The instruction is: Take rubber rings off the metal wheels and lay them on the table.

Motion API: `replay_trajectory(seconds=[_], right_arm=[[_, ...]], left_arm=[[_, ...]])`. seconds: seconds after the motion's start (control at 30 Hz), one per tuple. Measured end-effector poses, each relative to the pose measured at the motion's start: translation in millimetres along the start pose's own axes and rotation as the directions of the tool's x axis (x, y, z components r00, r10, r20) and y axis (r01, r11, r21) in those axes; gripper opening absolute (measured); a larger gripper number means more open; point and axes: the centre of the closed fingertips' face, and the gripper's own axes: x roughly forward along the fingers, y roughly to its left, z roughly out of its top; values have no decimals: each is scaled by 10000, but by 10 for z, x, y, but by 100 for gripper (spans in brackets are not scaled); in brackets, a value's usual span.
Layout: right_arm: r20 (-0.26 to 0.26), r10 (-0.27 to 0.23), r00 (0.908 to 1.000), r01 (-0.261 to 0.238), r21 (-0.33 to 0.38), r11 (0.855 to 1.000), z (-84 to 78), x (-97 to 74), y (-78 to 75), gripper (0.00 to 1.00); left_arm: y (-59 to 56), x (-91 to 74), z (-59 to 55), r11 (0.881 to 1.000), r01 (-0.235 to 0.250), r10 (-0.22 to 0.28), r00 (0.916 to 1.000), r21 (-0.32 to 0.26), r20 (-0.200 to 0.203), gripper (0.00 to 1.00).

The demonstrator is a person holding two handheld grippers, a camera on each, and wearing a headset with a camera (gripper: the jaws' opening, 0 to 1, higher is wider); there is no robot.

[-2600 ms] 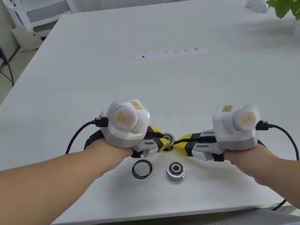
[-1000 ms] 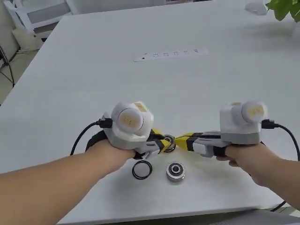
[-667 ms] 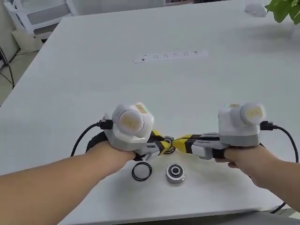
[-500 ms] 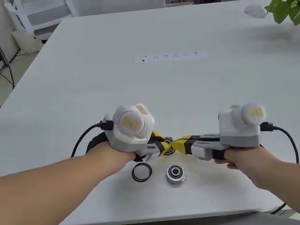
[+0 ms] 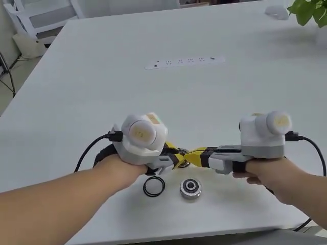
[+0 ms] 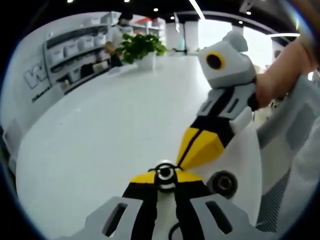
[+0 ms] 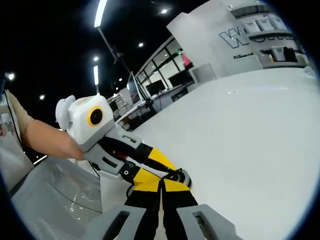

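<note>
One wheel [image 6: 165,172] is held just above the worktop [image 5: 102,81], clenched in the yellow tips of the left tool [image 6: 165,179]; it sits in the lower middle of the left gripper view. The right tool [image 7: 160,187] comes at it from the opposite side, and the two sets of tips meet low in the centre of the head view. Its jaws are drawn tight together at the wheel's rim, which shows just right of them in the right gripper view. Whether any rubber is caught between them I cannot tell. A second wheel [image 5: 190,188] lies flat on the worktop just below the tips, toward the bottom of the head view. A black ring [image 5: 154,186] lies loose just beside it on the left, not touching it. In the left gripper view the second wheel appears lower right of the tips. A white power strip [image 5: 184,62] lies well apart in the upper middle of the head view, and a plant [image 5: 309,10] pokes in at the upper right corner. A black cable [image 5: 89,148] curves away from the left tool's body toward the left.
</note>
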Motion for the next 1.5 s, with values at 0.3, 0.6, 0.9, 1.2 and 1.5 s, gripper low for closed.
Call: replay_trajectory(seconds=[0.3, 0.6, 0.9, 1.2, 1.5], right_arm=[[-85, -247, 9997, 249, 173, 9995, -33, -10, -35, 0], [-42, -492, 9988, 492, 122, 9987, -24, -30, -76, 0], [-70, -524, 9986, 524, 114, 9986, -13, -25, -91, 0], [-79, -575, 9983, 576, 131, 9983, 5, -24, -99, 0], [-18, -598, 9982, 598, 228, 9979, 48, -20, -114, 0]], left_arm=[[3, 2, 5, 9999, -79, 79, 10000, -146, -33, 13], [1, 1, 21, 9989, -40, 38, 10000, -465, -60, 13], [-18, -4, 28, 9983, 114, -121, 9998, -576, -125, 15], [-59, -87, 85, 9980, 301, -294, 9995, -547, 150, 20], [-76, -226, 92, 9984, 389, -377, 9988, -403, 320, 28]])
